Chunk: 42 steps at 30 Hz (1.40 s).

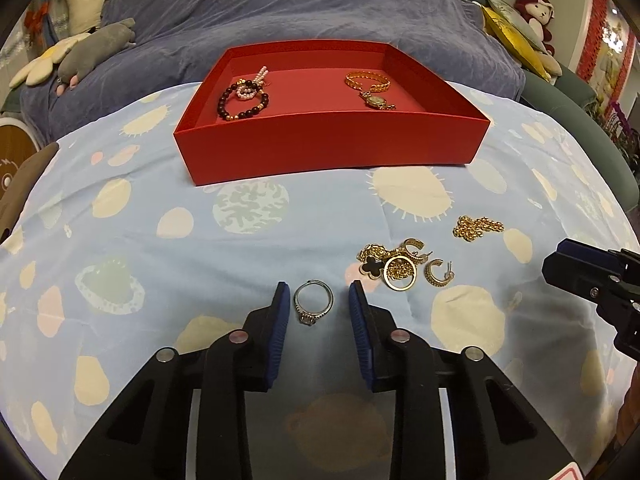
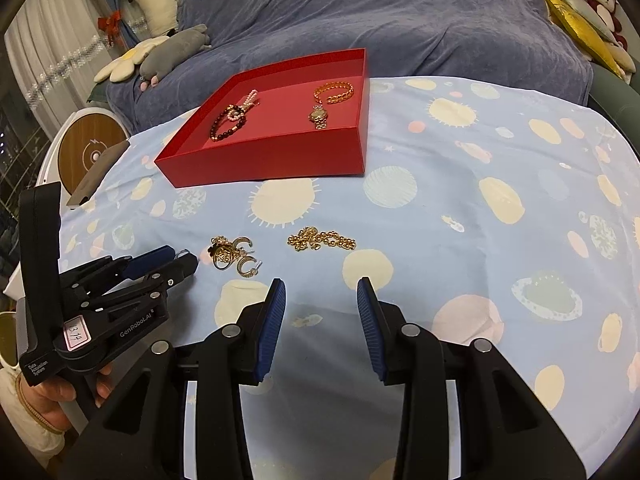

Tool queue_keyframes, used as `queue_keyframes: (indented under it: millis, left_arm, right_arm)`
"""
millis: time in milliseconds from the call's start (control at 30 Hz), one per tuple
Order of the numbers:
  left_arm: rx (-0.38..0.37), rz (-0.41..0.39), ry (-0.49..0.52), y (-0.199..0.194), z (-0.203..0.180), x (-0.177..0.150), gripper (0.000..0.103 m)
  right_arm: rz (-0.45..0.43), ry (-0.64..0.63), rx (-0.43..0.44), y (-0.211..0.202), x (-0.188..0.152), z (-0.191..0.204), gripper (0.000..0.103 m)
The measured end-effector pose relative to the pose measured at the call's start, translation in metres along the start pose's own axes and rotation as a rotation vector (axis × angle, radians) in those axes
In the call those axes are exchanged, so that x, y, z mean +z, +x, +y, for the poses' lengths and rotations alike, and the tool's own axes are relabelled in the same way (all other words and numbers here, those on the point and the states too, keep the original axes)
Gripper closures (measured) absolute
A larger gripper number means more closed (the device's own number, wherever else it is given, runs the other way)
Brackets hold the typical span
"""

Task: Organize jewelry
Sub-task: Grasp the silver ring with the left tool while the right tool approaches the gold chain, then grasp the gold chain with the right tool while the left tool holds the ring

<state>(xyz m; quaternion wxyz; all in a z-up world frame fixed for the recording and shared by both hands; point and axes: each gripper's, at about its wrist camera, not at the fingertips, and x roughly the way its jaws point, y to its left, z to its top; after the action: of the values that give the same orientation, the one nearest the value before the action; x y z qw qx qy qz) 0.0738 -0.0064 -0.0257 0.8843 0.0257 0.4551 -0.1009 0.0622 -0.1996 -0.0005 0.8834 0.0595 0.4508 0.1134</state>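
From the left wrist camera, the left tool (image 1: 318,300) sits low over the planet-print cloth (image 1: 160,240) that covers the tabletop, its two blue-padded fingers (image 1: 280,320) spread apart. A silver ring (image 1: 313,307) with a small stone lies flat on the cloth between them, touching neither pad. Just to the right is a gold cluster: a black clover pendant (image 1: 373,267), a gold hoop ring (image 1: 400,275) on a bit of chain, and two gold hoop earrings (image 1: 439,274). A little farther right, apart from the cluster, a gold bead chain (image 1: 477,228) lies bunched. Behind them stands the red tray (image 1: 332,148), holding a dark bead bracelet (image 1: 242,104) with a pink pearl bracelet (image 1: 252,86) over it on the left, and a gold watch (image 1: 376,100) with a gold chain bracelet (image 1: 366,80) on the right. The right tool (image 1: 576,268) shows at the right edge; this view does not show its opening.

From the right wrist camera, the right tool (image 2: 321,300) hovers over bare cloth with its fingers (image 2: 274,320) wide apart, holding nothing. The gold bead chain (image 2: 322,239) lies ahead of it, and the earring cluster (image 2: 234,256) ahead to the left. The left tool (image 2: 178,256), gripped by a hand (image 2: 52,396), points at the cloth beside the cluster, and the ring barely peeks out between its tips. The red tray (image 2: 276,156) sits beyond, near a blue blanket (image 2: 400,12).
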Motion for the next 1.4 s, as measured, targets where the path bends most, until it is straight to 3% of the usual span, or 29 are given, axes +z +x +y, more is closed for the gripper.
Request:
queue_keyframes:
  millis: [67, 433, 833, 1100, 1200, 1267, 1333, 1400]
  left_arm:
    - [0.001, -0.003, 0.005, 0.000, -0.001, 0.000, 0.086]
    - [-0.039, -0.012, -0.045, -0.017, 0.011, 0.002, 0.086]
    - [-0.061, -0.013, -0.107, -0.029, 0.029, 0.002, 0.086]
    - [-0.071, -0.011, -0.124, -0.029, 0.034, 0.002, 0.086]
    - [-0.073, -0.008, -0.129, -0.029, 0.037, 0.001, 0.086]
    - [-0.074, -0.007, -0.129, -0.029, 0.038, 0.001, 0.086]
    - [-0.074, -0.008, -0.132, -0.030, 0.039, 0.001, 0.086]
    - [-0.074, -0.009, -0.134, -0.030, 0.040, 0.001, 0.086]
  right_arm:
    - [0.000, 0.001, 0.002, 0.001, 0.000, 0.000, 0.067]
    - [-0.001, -0.027, -0.006, 0.013, 0.011, 0.009, 0.067]
    - [0.057, -0.030, -0.008, 0.051, 0.013, 0.020, 0.069]
    - [0.022, -0.043, -0.043, 0.062, 0.023, 0.024, 0.069]
    - [0.008, -0.056, -0.071, 0.065, 0.025, 0.026, 0.075]
    - [-0.001, -0.068, -0.093, 0.066, 0.025, 0.026, 0.088]
    - [-0.004, -0.065, -0.097, 0.066, 0.026, 0.024, 0.094]
    - [-0.006, -0.062, -0.097, 0.065, 0.025, 0.022, 0.094]
